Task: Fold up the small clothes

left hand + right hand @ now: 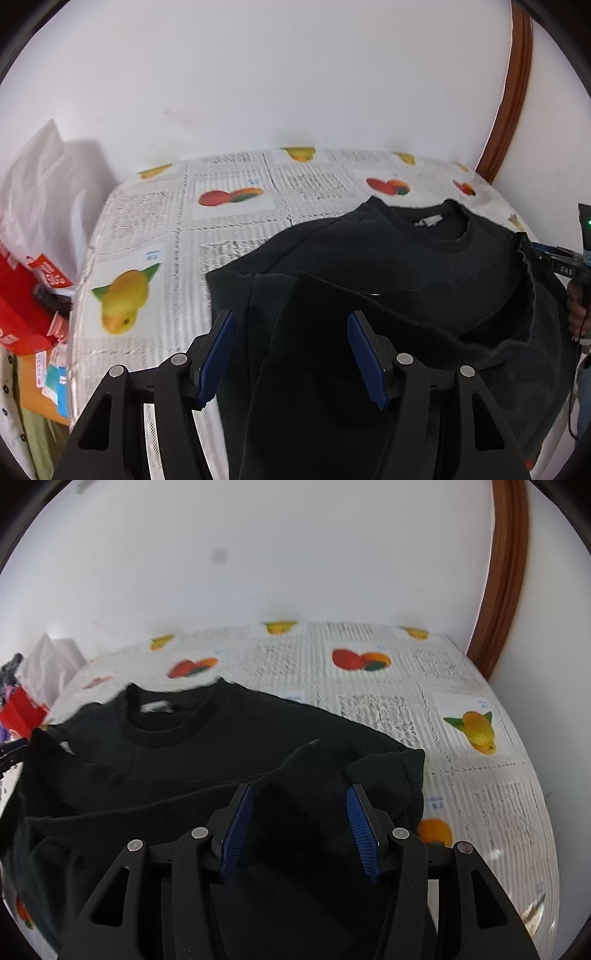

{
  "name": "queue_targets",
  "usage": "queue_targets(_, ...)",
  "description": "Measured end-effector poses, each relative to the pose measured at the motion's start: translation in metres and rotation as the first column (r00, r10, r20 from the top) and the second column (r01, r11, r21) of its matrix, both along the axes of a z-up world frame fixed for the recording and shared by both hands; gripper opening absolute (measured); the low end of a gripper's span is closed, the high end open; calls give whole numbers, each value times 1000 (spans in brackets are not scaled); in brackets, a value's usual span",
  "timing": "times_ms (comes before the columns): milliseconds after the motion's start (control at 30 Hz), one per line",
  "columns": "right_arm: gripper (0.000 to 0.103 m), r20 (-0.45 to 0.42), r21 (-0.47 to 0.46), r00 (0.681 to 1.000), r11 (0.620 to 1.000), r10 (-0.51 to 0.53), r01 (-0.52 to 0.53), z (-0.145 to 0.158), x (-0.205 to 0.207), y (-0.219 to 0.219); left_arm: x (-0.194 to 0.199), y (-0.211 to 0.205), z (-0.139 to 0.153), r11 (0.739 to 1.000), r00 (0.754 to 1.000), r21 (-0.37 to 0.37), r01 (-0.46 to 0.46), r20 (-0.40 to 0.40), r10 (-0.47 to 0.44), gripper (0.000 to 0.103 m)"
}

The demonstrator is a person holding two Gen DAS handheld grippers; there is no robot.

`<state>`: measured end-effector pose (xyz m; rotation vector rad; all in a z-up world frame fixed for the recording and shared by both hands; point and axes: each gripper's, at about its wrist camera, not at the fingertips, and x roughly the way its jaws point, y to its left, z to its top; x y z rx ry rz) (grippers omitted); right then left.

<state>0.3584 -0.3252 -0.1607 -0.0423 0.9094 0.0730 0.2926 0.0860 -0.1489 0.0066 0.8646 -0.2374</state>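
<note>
A black sweatshirt lies on a table, collar and white neck label facing the wall, its near part folded up over the body; it also shows in the right wrist view. My left gripper is open, its blue pads either side of a raised fold of the black cloth. My right gripper is open too, a peaked fold of cloth standing between its pads. The right gripper also shows at the right edge of the left wrist view, beside the sweatshirt's shoulder.
The table wears a white lace cloth with fruit prints and stands against a white wall. A red box and a white bag sit off the left edge. A brown wooden frame rises at the right.
</note>
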Motion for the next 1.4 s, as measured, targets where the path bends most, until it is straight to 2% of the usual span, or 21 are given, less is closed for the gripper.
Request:
queue_targets(33,52,-9,-2,1000,1000,-5,5,-4,4,-2,2,0,-2,1000,1000,-11,3,-8,-3,54)
queue_targets(67,52,-18,-3,1000,1000,-9,9,-8,8,-3,5,0,-4,1000,1000,-24,3,-18,-4,45)
queue_targets(167,51,-47,-2,999,1000,-3,3,-18,13,-5,10,3,-13,998,999,-61,-7,-53,4,27)
queue_targets(233,38,-45,-15,999,1000,-1,0,-20,14,-4,9,4,-16,998,998,-63,-23,-55,20,18)
queue_targets(267,31,-36,-25,999,1000,-6,6,-19,13,-5,9,5,-17,998,998,-64,-29,-52,26,10)
queue_targets(300,17,-30,-17,1000,1000,-3,3,-18,13,-7,8,6,-17,997,999,-71,-32,-46,29,7)
queue_targets(333,10,-23,-1,1000,1000,4,-4,-16,12,-8,7,8,-16,996,999,-76,-40,-34,38,7)
queue_targets(367,9,-4,10,1000,1000,5,-5,-13,11,-10,6,10,-14,995,998,-83,-54,-20,53,7)
queue_targets(433,8,99,13,995,1000,-9,8,3,1,-16,4,20,-11,988,996,-128,-87,-7,87,7)
queue_targets(500,8,191,134,980,991,-51,25,20,-10,-35,3,27,-12,984,993,-134,-117,-14,116,7)
queue_targets(567,8,175,146,982,988,-69,43,17,-5,-41,6,27,-17,984,993,-133,-115,-31,111,7)
queue_targets(633,8,77,62,994,996,-76,71,-7,11,-33,10,26,-22,984,992,-125,-124,-54,118,7)
queue_targets(700,8,-2,24,996,996,-86,86,-24,21,-29,10,23,-25,985,991,-114,-129,-57,123,7)
queue_targets(900,13,0,-31,996,996,-89,89,-18,18,-22,5,20,-21,987,989,-78,-142,-47,138,9)
queue_targets(1033,17,26,-15,993,993,-119,119,-3,2,-21,-3,22,-13,983,985,-75,-169,-34,167,10)
queue_targets(1233,18,51,-11,991,992,-123,124,22,-31,-12,-26,31,2,976,979,-75,-206,-14,206,11)
queue_targets(1300,18,57,-4,992,994,-112,113,28,-44,-5,-36,35,5,974,978,-83,-210,-26,208,17)
queue_targets(1367,18,65,-1,993,995,-99,99,32,-58,4,-46,38,7,972,976,-88,-219,-29,217,35)
queue_targets(1400,18,76,-6,992,995,-99,100,34,-68,12,-52,41,8,971,975,-94,-222,-23,221,40)
